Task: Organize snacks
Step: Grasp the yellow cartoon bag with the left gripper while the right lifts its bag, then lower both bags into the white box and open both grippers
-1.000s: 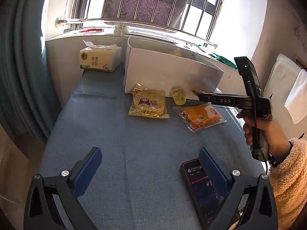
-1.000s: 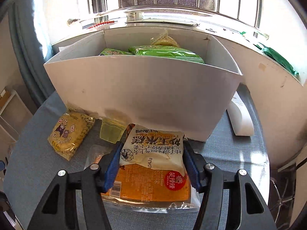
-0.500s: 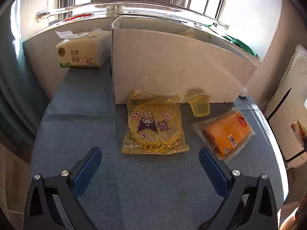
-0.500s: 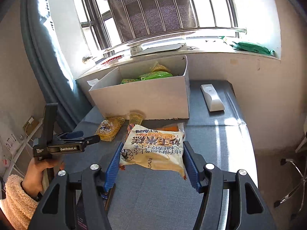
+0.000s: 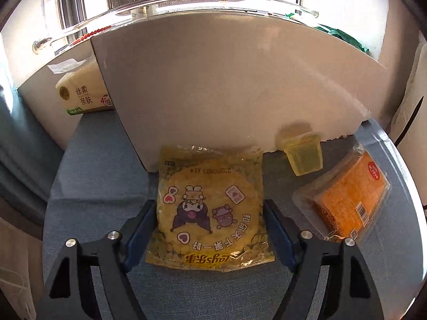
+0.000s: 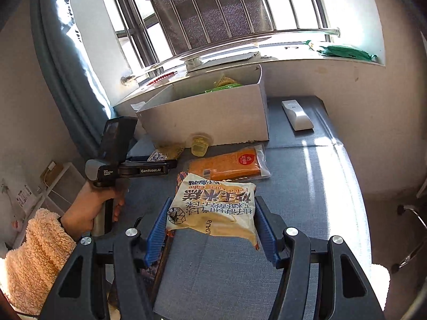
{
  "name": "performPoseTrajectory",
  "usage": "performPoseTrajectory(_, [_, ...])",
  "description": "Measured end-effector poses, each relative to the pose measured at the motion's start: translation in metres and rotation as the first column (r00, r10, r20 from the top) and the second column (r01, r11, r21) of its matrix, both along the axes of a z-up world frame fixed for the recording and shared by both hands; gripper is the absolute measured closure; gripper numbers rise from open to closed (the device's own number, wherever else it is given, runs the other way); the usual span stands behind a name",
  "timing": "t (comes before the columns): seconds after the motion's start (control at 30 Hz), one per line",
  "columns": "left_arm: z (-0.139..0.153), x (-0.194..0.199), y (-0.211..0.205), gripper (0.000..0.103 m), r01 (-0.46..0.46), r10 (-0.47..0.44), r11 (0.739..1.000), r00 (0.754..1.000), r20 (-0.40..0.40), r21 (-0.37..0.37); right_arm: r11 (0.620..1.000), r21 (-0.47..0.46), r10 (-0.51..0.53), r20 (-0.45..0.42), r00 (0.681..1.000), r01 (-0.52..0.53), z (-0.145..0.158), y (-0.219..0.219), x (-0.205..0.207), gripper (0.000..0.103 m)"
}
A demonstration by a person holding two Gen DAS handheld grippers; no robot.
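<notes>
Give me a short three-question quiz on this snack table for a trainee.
1. Multiple choice: what is clamped in the right hand-held gripper? A) a white snack packet B) a tissue pack C) a remote control
2. True or false: the jelly cup sits inside the white box.
3. Count: in the left wrist view, how many snacks lie on the table in front of the box?

Key: 1 A. 2 False, it stands on the table against the box's front wall. 3 Three: the cartoon-print yellow packet, the jelly cup and the orange packet.
</notes>
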State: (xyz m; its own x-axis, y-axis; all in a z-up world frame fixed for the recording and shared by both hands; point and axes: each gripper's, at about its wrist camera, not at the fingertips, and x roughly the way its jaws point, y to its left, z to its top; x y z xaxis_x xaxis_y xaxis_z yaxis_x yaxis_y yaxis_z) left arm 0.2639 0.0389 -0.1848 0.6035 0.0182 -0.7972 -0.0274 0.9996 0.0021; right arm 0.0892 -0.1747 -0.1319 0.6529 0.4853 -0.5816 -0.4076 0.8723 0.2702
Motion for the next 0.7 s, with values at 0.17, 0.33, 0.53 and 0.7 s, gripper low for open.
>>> performPoseTrajectory(0.17, [0.008, -0.013, 0.007, 0.027, 0.013, -0.011, 0.998, 0.999, 0.037, -0.055, 1.000, 0.004, 0.005, -0.003, 1.000, -0.005, -0.002, 0.004, 0.002, 0.038])
performPoseTrajectory(0.33, [0.044, -0.056, 0.010, 0.027, 0.048, -0.030, 0.993, 0.986, 0.165, -0.105, 1.000, 0.012, 0.012, -0.012, 1.000, -0.012, 0.000, 0.007, 0.017, 0.038])
performPoseTrajectory(0.53, [0.114, -0.066, 0.016, 0.027, 0.100, -0.032, 0.974, 0.949, 0.313, -0.205, 0.997, 0.062, 0.034, 0.031, 0.999, -0.036, 0.033, 0.013, 0.062, 0.038])
performPoseTrajectory(0.7, [0.150, -0.015, 0.028, 0.027, 0.111, -0.014, 0.957, 0.941, 0.339, -0.267, 0.995, 0.093, 0.021, 0.045, 0.999, -0.025, 0.073, 0.028, 0.134, 0.038])
